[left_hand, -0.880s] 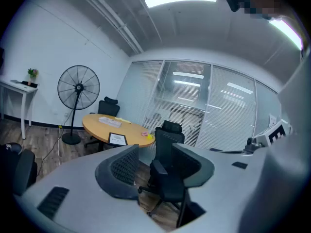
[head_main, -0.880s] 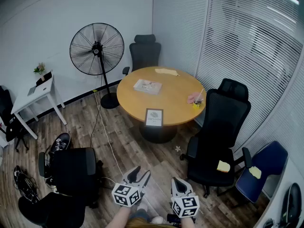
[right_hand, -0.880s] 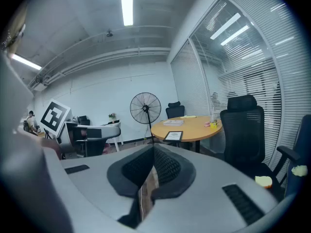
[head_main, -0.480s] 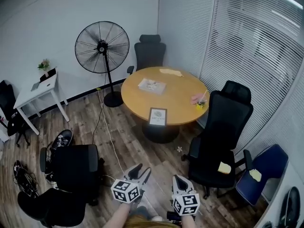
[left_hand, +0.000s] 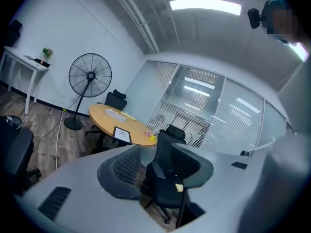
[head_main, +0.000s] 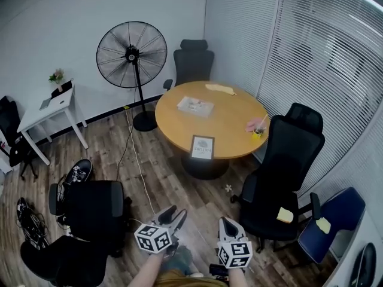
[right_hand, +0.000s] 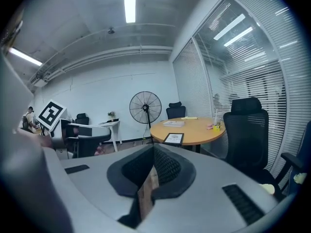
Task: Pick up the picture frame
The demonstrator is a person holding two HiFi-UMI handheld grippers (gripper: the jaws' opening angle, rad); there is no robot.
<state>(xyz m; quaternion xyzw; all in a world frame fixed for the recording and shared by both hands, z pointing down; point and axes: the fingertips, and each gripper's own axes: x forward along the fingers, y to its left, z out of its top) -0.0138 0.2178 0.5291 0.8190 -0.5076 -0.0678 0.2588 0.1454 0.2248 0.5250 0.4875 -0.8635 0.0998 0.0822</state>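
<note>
Holding both low before me: my left gripper (head_main: 175,211) has its jaws wide apart and empty, while my right gripper (head_main: 224,221) is closed on nothing. Well ahead at twelve o'clock, the picture frame (head_main: 202,147) stands upright on the near edge of the round, smooth wooden table (head_main: 230,121). Its long axis is vertical and its flat, dark-bordered face is toward me. A black chair (head_main: 287,154) sits at two o'clock.

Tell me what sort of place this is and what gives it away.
Most likely a small office meeting room: a round wooden table with black office chairs around it, window blinds along one side, and a pedestal fan by the white wall.
</note>
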